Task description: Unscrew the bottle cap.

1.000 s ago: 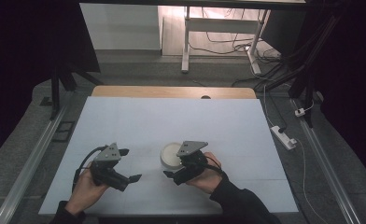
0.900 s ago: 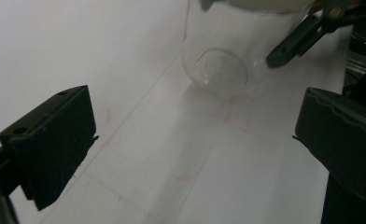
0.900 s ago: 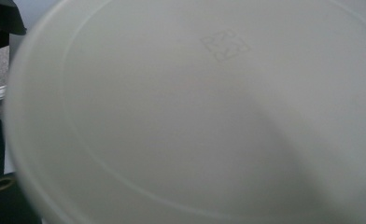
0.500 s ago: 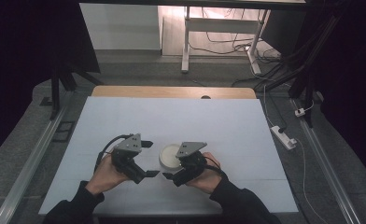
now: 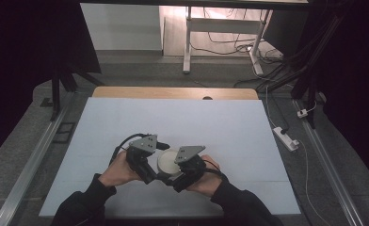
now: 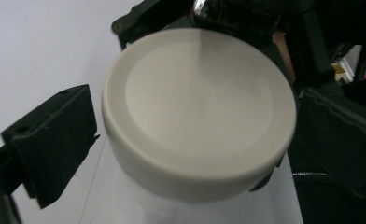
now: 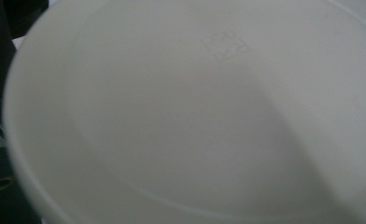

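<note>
Item under handling: a round white container with a flat lid (image 5: 169, 161), located near the near edge of the pale blue table cover (image 5: 211, 127), slightly left of centre. It sits between the two grippers, which face each other across it.

Left gripper (image 5: 150, 175): held in the person's left hand (image 5: 118, 170), positioned at the left side of the container. In the left gripper view the lid (image 6: 197, 105) lies between the two black jaws, one at the lower left and one at the right. The jaws are spread wider than the lid; a strip of table shows between the left jaw and the lid's rim. Contact on the right side cannot be confirmed. A black cable loops from this gripper over the table to the left.

Right gripper (image 5: 175, 181): held in the person's right hand (image 5: 209, 181), set against the right side of the container. Its grey three-cornered plate (image 5: 188, 153) overlaps the container's right edge in the high view. In the right gripper view the container's white surface (image 7: 195, 116) sits very close to the camera, blurred, with a faint embossed mark near the top. Whether these jaws are spread or pinching the container cannot be determined.

Both forearms wear dark sleeves and enter from the near side.
</note>
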A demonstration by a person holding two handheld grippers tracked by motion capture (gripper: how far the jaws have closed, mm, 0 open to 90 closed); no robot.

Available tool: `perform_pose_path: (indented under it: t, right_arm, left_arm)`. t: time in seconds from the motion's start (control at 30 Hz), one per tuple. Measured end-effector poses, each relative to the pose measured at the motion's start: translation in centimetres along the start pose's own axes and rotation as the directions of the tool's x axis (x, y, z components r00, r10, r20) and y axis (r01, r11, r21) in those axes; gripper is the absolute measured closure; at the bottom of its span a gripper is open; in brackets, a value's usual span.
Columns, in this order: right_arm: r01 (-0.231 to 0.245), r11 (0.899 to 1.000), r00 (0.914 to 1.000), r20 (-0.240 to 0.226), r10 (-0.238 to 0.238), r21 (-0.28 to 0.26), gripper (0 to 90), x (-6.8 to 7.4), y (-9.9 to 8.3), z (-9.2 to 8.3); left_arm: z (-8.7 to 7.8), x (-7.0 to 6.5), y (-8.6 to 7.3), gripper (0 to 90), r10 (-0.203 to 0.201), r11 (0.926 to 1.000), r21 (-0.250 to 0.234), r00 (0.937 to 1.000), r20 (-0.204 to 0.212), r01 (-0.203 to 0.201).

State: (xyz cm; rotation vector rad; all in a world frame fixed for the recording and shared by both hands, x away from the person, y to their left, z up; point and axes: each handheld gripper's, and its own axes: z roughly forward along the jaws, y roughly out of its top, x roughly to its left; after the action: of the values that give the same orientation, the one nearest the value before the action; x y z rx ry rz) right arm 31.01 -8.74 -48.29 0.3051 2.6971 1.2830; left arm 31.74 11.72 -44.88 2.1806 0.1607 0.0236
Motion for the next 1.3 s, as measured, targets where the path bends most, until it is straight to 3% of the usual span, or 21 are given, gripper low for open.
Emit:
perform_pose_path:
  t: [0.07, 0.17, 0.33, 0.43, 0.6, 0.63, 0.67, 0.7, 0.77, 0.83, 0.87, 0.9, 0.97, 1.03, 1.13, 1.17, 1.23, 1.3]
  right_arm:
    - [0.007, 1.000, 0.9999, -0.007, -0.007, 0.002, 6.3, 0.1, 0.0, 0.1]
    - [0.013, 1.000, 0.9998, -0.016, -0.013, 0.003, 6.4, 0.3, 0.1, 0.2]
    - [0.016, 1.000, 0.9998, -0.010, -0.016, 0.005, 6.3, 0.4, 0.1, 0.2]
    - [0.014, 1.000, 0.9999, -0.006, -0.014, 0.006, 6.4, 0.4, 0.1, 0.2]
    - [-0.015, 1.000, 0.9987, 0.048, 0.014, 0.019, 6.4, 0.2, 0.0, 0.3]
    - [-0.020, 1.000, 0.9980, 0.060, 0.018, 0.021, 6.4, 0.1, 0.0, 0.3]
    - [-0.031, 0.999, 0.9972, 0.068, 0.030, 0.023, 6.4, 0.1, 0.0, 0.3]
    - [-0.040, 0.999, 0.9963, 0.077, 0.038, 0.022, 6.4, 0.0, 0.0, 0.3]
    - [-0.054, 0.998, 0.9945, 0.091, 0.052, 0.019, 6.4, -0.2, 0.0, 0.2]
    - [-0.069, 0.997, 0.9921, 0.106, 0.067, 0.016, 6.4, -0.3, 0.0, 0.2]
    - [-0.075, 0.997, 0.9912, 0.110, 0.073, 0.016, 6.4, -0.4, -0.1, 0.2]
    - [-0.075, 0.997, 0.9912, 0.110, 0.073, 0.016, 6.4, -0.4, -0.1, 0.2]
    - [-0.091, 0.996, 0.9885, 0.122, 0.089, 0.011, 6.4, -0.5, -0.1, 0.1]
    - [-0.094, 0.995, 0.9883, 0.122, 0.092, 0.012, 6.4, -0.5, -0.1, 0.1]
    - [-0.090, 0.996, 0.9894, 0.115, 0.088, 0.008, 6.4, -0.5, -0.1, 0.1]
    - [-0.090, 0.996, 0.9899, 0.111, 0.088, 0.006, 6.4, -0.4, -0.1, 0.1]
    - [-0.078, 0.997, 0.9921, 0.098, 0.077, 0.006, 6.4, -0.4, -0.1, 0.1]
    - [-0.071, 0.997, 0.9940, 0.083, 0.070, 0.003, 6.4, -0.4, -0.1, 0.0]
  left_arm:
    - [0.1, 0.1, 0.1, 2.0, 0.017, 0.9998, -0.011, 0.9993, 0.033, -0.017]
    - [0.4, 0.1, 0.2, 4.1, 0.032, 0.9994, -0.015, 0.9984, 0.047, -0.032]
    - [0.4, -0.1, 0.0, 7.4, 0.051, 0.9985, -0.022, 0.9985, 0.018, -0.050]
    - [0.4, -0.1, -0.1, 7.6, 0.036, 0.9990, -0.026, 0.9993, 0.009, -0.035]
    - [0.8, -0.4, 0.3, 7.7, -0.038, 0.9992, -0.012, 0.9964, -0.076, 0.037]
    - [0.8, -0.4, 0.3, 7.7, -0.038, 0.9992, -0.012, 0.9964, -0.076, 0.037]
    - [0.9, -0.4, 0.5, 7.7, -0.054, 0.9985, -0.012, 0.9945, -0.090, 0.053]
    - [1.1, -0.5, 0.7, 7.7, -0.089, 0.9961, -0.013, 0.9887, -0.121, 0.088]
    - [1.1, -0.5, 0.8, 7.7, -0.098, 0.9952, -0.009, 0.9861, -0.134, 0.097]
    - [1.3, -0.7, 1.1, 7.7, -0.133, 0.9909, -0.007, 0.9765, -0.169, 0.134]
    - [1.5, -0.9, 1.4, 7.7, -0.162, 0.9865, -0.008, 0.9669, -0.197, 0.164]
    - [1.5, -0.9, 1.4, 7.7, -0.162, 0.9865, -0.008, 0.9669, -0.197, 0.164]
    - [1.7, -1.0, 1.5, 7.7, -0.196, 0.9802, -0.017, 0.9557, -0.219, 0.197]
    - [1.7, -1.0, 1.5, 7.6, -0.194, 0.9806, -0.017, 0.9563, -0.219, 0.195]
    - [1.4, -0.7, 1.5, 4.5, -0.155, 0.9875, -0.005, 0.9686, -0.194, 0.157]
    - [1.4, -0.7, 1.5, 2.1, -0.155, 0.9875, -0.005, 0.9686, -0.194, 0.157]
    - [0.6, -0.7, 1.6, 0.0, -0.124, 0.9920, 0.002, 0.9784, -0.165, 0.126]
    - [0.3, -0.7, 1.6, 0.0, -0.106, 0.9939, 0.012, 0.9815, -0.159, 0.110]
